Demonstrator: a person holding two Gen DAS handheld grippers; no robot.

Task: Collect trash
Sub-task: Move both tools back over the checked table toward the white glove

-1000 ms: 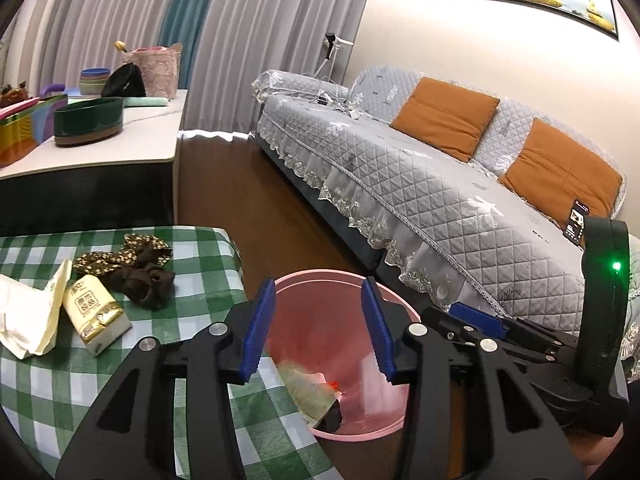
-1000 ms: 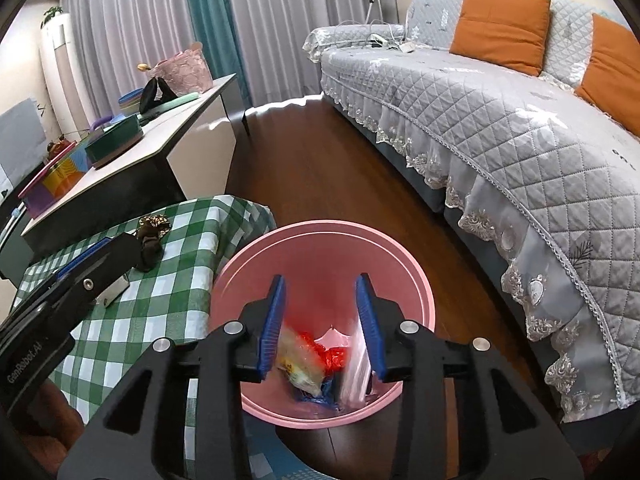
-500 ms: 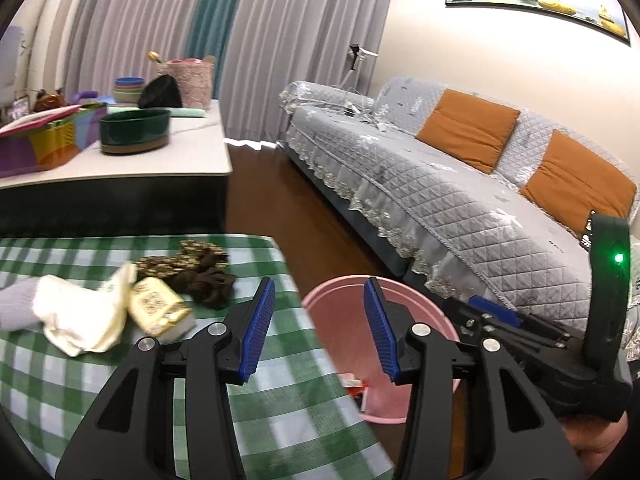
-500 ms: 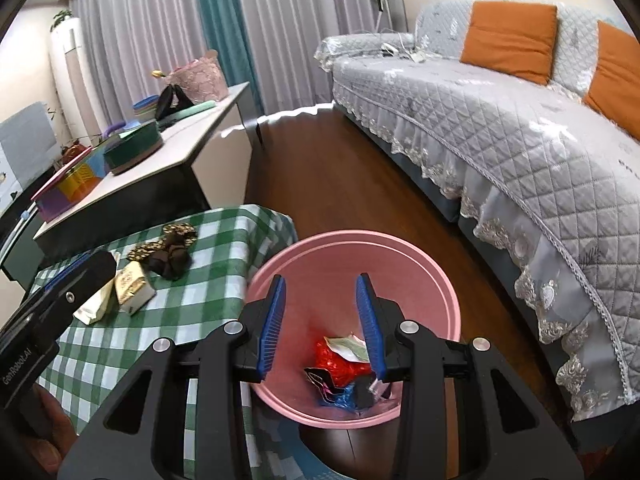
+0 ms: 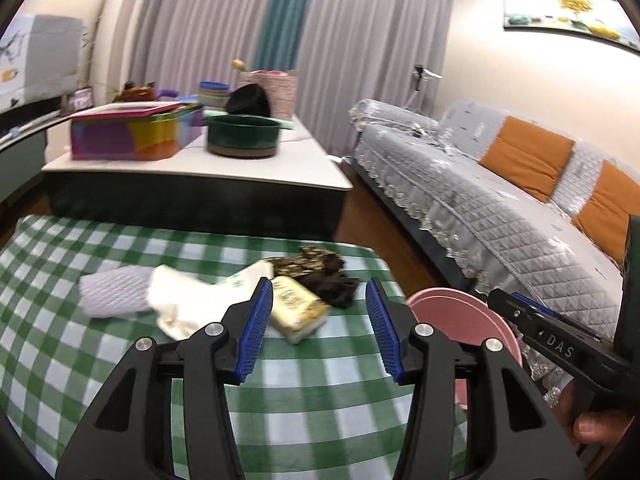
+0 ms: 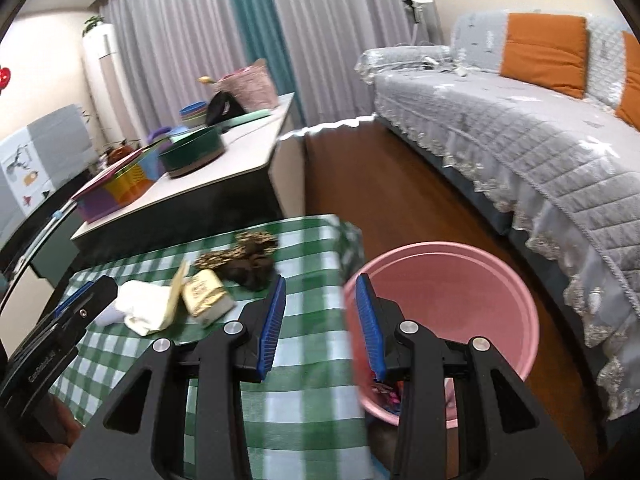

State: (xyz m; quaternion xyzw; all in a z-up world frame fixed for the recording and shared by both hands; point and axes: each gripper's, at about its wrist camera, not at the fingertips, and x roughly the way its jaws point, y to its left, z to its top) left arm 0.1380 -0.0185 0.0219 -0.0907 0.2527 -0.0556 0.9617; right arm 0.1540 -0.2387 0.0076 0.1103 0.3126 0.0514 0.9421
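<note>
I've got both grippers over the checked tablecloth [image 5: 120, 360] now, and both are empty: the left gripper [image 5: 316, 328] has its blue pads spread with nothing between them, and the right gripper [image 6: 320, 320] is parted a little narrower, also bare. The trash sits in a cluster near the far edge of the table: a gold-and-cream packet [image 5: 298, 308] just ahead of my left pads, a crumpled cream wrapper [image 5: 180, 300] touching it, a pale quilted pouch [image 5: 112, 292] beside that, and a dark brown ruffled bundle [image 5: 324, 280] with a leopard-print strip behind. The pink bin [image 6: 460, 304] stands on the floor right beside the table corner (a few bright scraps already visible at its bottom). My call: go for the packet first, since it looks boxy and firm enough to pinch across its narrow sides; I'd come in low and level so the pads straddle it without snagging the cloth. The wrapper looks thin and floppy, so I'd pinch a raised fold.
</note>
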